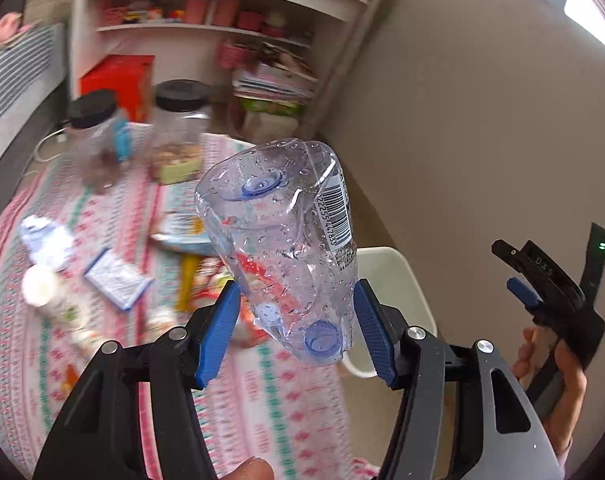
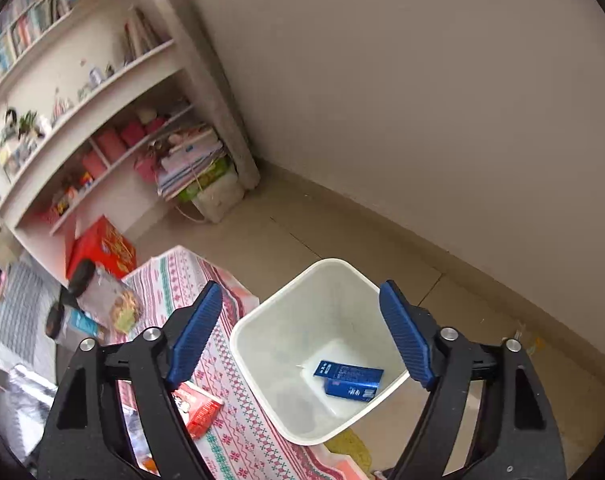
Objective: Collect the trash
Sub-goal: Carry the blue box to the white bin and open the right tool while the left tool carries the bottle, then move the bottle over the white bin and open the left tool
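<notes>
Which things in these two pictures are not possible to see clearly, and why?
- Left wrist view: trash on the tablecloth is smeared by motion blur; the bottle in the left tongs covers some of it and most of the bin.
- Right wrist view: print on the blue carton in the bin is too small to read.
- Right wrist view: the jars are blurred.

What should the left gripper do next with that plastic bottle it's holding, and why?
Probably carry the bottle over the white bin and let go. The left gripper is clamped on it above the table, the bin stands open beside the table, and the right gripper hangs open over it with a blue carton already inside.
</notes>
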The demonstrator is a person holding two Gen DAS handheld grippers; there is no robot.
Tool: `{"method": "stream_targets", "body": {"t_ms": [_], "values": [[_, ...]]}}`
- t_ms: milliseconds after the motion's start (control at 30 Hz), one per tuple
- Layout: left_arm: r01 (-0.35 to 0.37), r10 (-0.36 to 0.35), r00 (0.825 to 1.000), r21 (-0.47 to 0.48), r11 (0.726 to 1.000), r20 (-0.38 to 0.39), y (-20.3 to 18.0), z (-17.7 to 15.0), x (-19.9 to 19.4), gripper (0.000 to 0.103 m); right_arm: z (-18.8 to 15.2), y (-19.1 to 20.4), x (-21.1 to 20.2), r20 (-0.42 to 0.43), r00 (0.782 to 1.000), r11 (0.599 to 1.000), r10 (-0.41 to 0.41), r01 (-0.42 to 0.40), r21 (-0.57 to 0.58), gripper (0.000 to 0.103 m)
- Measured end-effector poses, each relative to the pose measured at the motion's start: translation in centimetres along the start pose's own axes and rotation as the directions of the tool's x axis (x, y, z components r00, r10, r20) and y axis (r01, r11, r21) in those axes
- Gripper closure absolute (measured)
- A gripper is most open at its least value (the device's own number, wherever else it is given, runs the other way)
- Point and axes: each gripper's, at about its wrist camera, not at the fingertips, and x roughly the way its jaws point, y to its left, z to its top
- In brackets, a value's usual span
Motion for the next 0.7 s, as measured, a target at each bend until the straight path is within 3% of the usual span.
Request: {"method": "stream_targets", "body": {"t_ms": [367,567,600,700], "values": [[0.008,0.001,0.996,0.112,0.994,-0.088,-8.9,0.5,8.0,0.045,1.9,-4.8,-1.0,0.035,0.999,0.983,0.036,-0.042,0.180,0.017],[0.022,-0.003,0.988,0.122,0.992,-0.152,-10.7,0.0,11.1,0.041,2.2,-5.1,-1.1,0.043,0.998,0.981,0.043,-0.050,0.186,0.016],[0.024,-0.005,0.988,0.117,0.993,-0.157,-10.7,0.0,11.3,0.036,2.1,-4.9,-1.1,0.042,0.998,0.982,0.043,-0.050,0.181,0.016],[0.034,-0.016,0.987,0.110,0.993,-0.160,-10.3,-0.5,10.9,0.035,2.0,-4.1,-1.1,0.041,0.998,0.986,0.045,-0.051,0.159,0.016]]}}
